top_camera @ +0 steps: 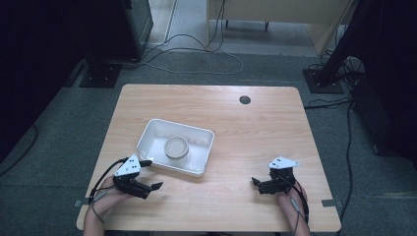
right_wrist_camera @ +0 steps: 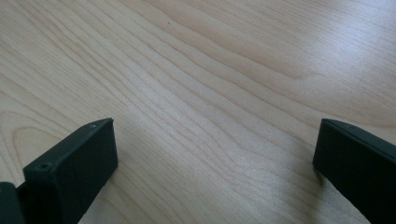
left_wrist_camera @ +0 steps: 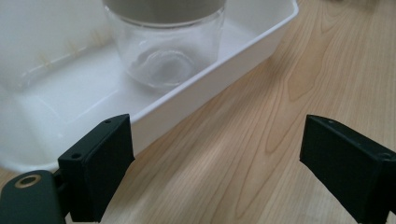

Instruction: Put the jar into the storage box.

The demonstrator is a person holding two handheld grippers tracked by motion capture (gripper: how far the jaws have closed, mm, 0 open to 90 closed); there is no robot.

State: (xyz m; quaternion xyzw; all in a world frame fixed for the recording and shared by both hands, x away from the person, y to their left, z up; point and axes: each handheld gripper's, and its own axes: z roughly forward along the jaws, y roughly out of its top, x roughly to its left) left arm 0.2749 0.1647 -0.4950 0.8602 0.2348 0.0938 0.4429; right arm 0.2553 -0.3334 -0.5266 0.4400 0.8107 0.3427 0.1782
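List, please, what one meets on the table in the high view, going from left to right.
Left claw → white tray with a lidded glass jar inside → right claw.

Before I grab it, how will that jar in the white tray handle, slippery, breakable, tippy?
The jar looks like clear glass, so probably smooth, slippery between hard jaws, and breakable if dropped. It looks squat and stands upright on the flat floor of the tray, so it likely slides rather than tips when nudged. It looks empty, so probably fairly light.
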